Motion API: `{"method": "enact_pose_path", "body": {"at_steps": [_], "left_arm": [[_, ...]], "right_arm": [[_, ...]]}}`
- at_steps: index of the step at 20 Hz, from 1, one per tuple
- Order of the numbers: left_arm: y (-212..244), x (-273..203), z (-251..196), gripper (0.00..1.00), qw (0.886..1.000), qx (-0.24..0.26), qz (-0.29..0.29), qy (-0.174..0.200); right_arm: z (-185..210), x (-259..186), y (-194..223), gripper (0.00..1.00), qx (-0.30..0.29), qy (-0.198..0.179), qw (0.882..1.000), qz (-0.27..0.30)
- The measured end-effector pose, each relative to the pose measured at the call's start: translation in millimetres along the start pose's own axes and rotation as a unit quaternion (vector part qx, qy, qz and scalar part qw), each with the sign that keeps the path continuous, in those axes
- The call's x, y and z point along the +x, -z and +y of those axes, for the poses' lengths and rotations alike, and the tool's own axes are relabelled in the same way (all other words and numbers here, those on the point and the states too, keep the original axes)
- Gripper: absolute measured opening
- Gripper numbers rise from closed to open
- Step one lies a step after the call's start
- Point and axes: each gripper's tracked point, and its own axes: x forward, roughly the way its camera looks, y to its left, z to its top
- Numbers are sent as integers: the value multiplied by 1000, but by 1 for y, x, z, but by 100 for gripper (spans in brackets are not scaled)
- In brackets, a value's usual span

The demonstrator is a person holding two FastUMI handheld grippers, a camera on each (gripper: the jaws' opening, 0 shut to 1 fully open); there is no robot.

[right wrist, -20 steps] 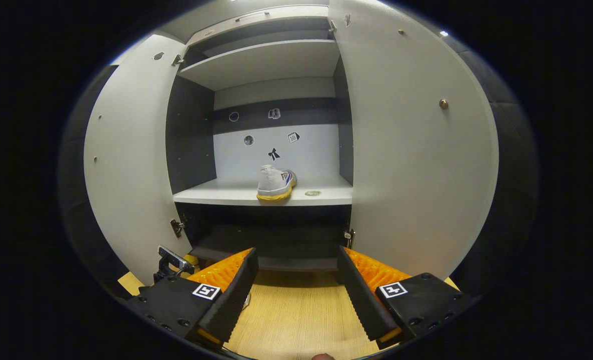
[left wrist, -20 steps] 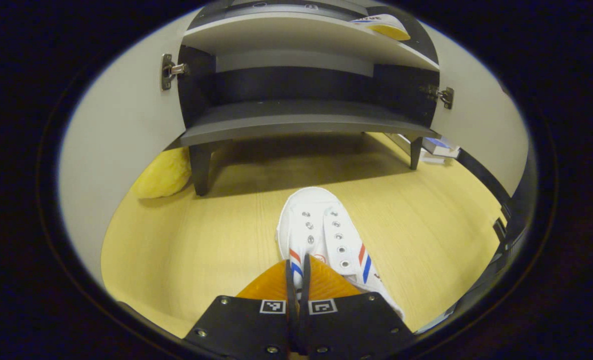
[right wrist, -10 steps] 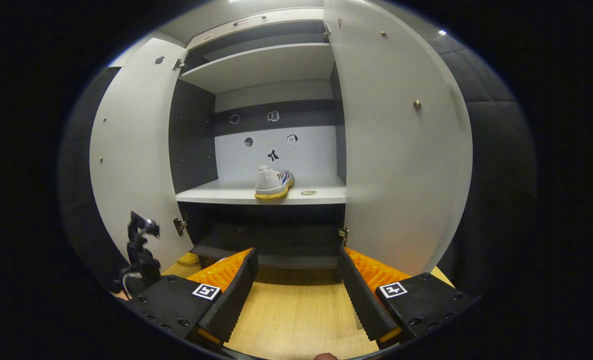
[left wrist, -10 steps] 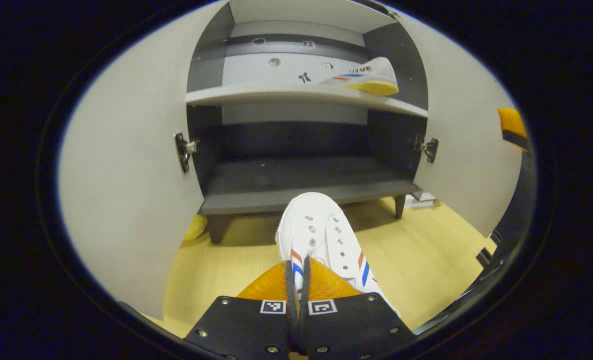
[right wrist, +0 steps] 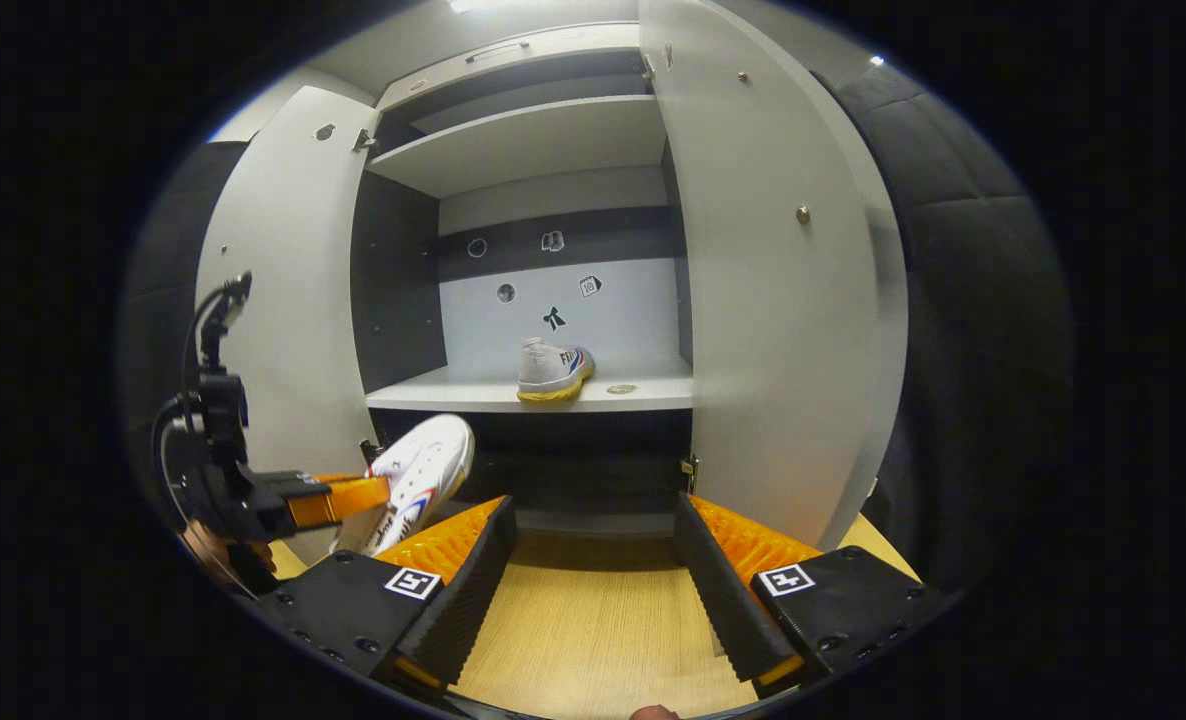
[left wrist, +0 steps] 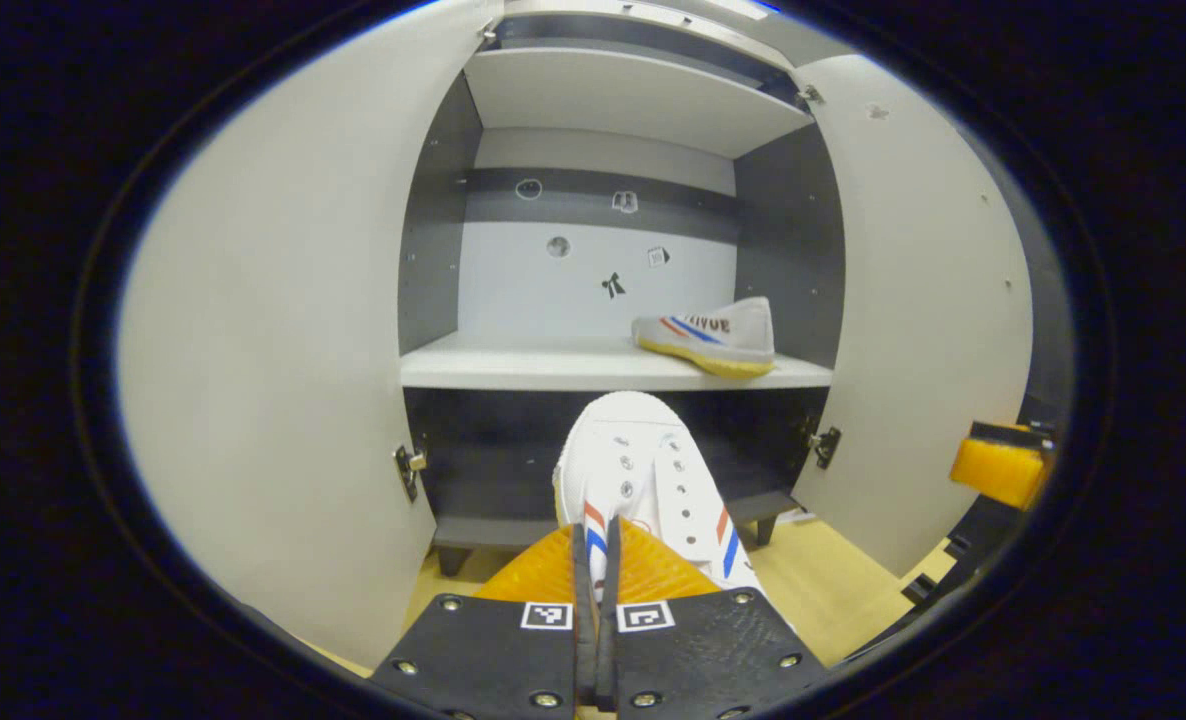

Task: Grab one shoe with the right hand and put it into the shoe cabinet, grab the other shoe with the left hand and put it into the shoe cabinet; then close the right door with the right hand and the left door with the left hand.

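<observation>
The left door point(left wrist: 283, 380) of the shoe cabinet point(left wrist: 613, 90) stands wide open, its hinge point(left wrist: 408, 468) showing near the bottom edge. In the left gripper view, the left hand-held gripper point(left wrist: 593, 560) is closed on the side edge of a white shoe point(left wrist: 643, 480) with red and blue stripes, both orange fingers pressed tight against it, and holds it in the air in front of the cabinet, toe pointing toward the middle shelf point(left wrist: 553, 368). In the right gripper view the same shoe point(right wrist: 418, 475) hangs off the floor, below and to the left of that shelf. Farther right, the other shoe point(left wrist: 708, 335) rests on the right part of the middle shelf, near the dark side wall. The right hand-held gripper point(right wrist: 593, 590) is open and holds nothing, its fingers spread wide above the wooden floor point(right wrist: 593, 630). The right door point(right wrist: 773, 300) also stands open.
</observation>
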Motion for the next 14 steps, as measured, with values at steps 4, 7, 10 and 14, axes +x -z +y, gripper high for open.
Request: {"method": "enact_pose_path", "body": {"at_steps": [4,7,10,14], "left_arm": [[0,2,0,1,999,4,-40,-2],[-6,-3,0,2,998,8,-63,-6],[-7,-4,-1,1,997,6,-81,-12],[-3,-3,0,1,996,6,-93,-4]], "right_arm": [[-7,-3,0,99,0,7,1000,-4],[-11,-6,1,98,0,15,1000,-8],[-13,-8,4,98,-3,27,1000,-10],[-11,-9,11,98,-2,34,999,-7]]}}
